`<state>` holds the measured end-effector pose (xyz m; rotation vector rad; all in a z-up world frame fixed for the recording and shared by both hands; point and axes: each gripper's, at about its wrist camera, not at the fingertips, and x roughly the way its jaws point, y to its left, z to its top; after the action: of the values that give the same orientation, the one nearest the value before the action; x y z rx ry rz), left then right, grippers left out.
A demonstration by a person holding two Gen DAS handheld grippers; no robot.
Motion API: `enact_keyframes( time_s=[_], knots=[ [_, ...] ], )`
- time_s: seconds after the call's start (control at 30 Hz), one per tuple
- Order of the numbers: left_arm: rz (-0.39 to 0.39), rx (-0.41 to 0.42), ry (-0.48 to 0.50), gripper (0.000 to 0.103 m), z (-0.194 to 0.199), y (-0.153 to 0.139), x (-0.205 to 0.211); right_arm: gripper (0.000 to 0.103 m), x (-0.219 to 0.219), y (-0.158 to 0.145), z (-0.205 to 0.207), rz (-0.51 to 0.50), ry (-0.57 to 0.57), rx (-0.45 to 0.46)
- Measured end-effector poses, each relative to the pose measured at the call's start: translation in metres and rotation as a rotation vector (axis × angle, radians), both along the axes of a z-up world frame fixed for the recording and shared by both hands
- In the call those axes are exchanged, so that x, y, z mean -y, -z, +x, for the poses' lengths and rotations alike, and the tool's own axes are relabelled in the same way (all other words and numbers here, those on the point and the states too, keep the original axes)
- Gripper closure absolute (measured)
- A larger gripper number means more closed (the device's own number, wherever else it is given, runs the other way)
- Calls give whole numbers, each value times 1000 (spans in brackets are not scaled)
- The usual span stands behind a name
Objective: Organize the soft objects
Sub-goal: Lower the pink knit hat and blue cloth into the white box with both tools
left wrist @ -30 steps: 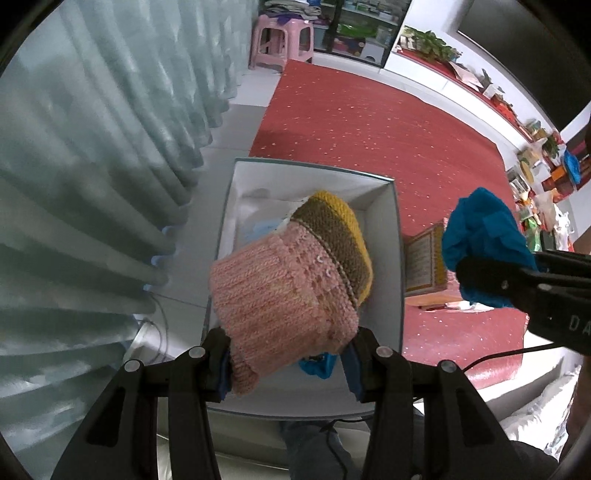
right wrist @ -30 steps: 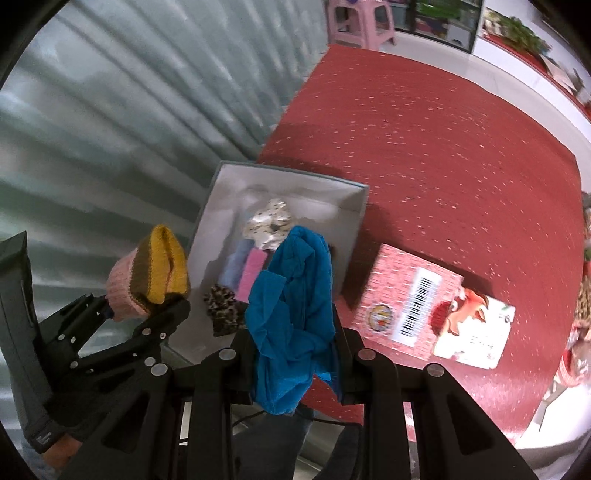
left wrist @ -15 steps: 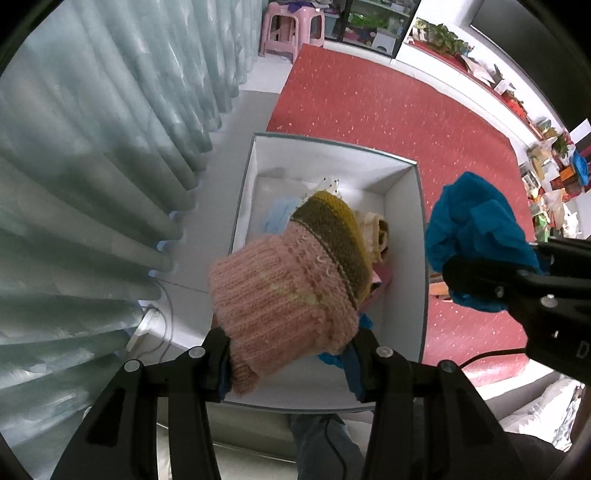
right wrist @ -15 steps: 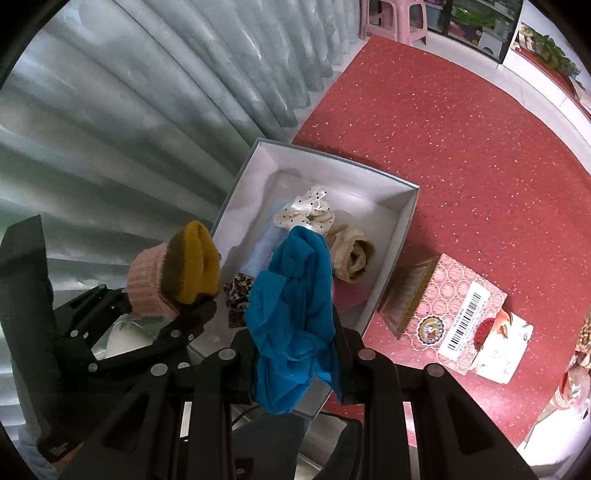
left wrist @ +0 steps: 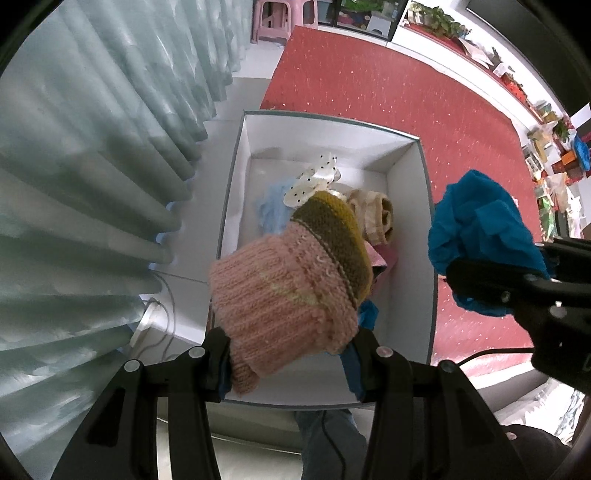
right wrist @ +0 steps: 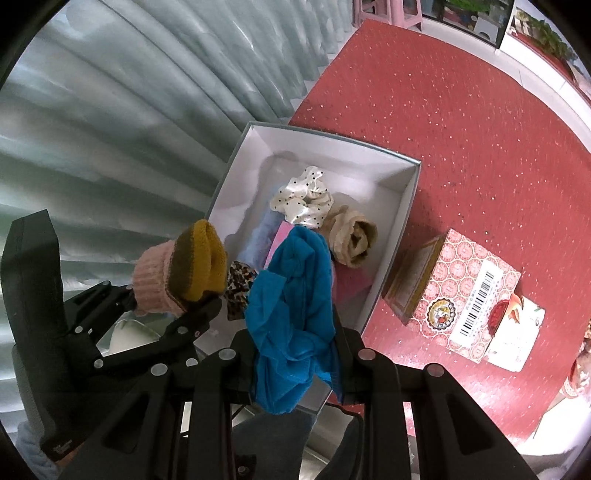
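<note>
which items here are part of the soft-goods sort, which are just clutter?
Job:
- knit hat in left gripper
- blue cloth in right gripper
- white box
- inside it: dotted scrunchie, beige roll, leopard scrunchie, light blue cloth, pink cloth

Clutter:
- patterned carton
- curtain
- pink stool
- red mat

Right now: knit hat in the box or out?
Out. The knit hat is clamped in the left gripper, above the white box.
</note>
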<state>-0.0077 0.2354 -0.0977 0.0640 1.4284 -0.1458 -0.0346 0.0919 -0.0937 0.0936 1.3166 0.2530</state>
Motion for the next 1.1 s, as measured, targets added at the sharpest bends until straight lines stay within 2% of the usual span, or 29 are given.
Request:
enact_keyframes(
  time_s=[1.1],
  knots=[
    [10, -29, -1, 52, -2, 9, -1, 74, -3, 13, -6, 8, 3, -33]
  ],
)
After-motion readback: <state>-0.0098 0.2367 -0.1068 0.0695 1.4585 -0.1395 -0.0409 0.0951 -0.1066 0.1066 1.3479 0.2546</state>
